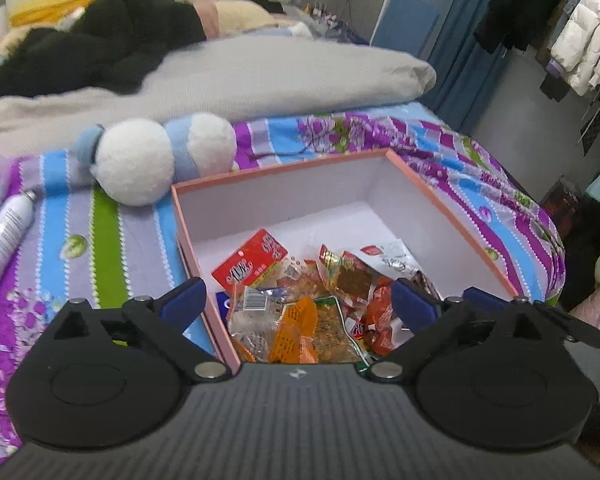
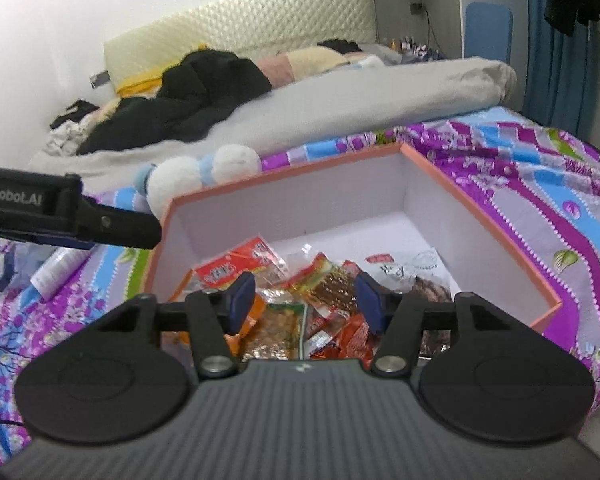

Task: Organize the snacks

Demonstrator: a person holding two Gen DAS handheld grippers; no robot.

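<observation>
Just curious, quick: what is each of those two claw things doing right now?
Left gripper: open wide, holding nothing.
Right gripper: open, empty, above the pile of foil snack packets.

The near snack packets (image 1: 300, 328) lie hidden behind the gripper body; a white tube (image 1: 2, 240) runs off the left edge; packet print is unreadable.

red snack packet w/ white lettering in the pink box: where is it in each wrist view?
Left wrist: red snack packet lies left of centre, at the far-left edge of the snack pile, near the box's left wall.
Right wrist: red snack packet sits left of centre, just beyond the left pad of the right tongs.
Shared landmark: the pink box, its far rim.
</observation>
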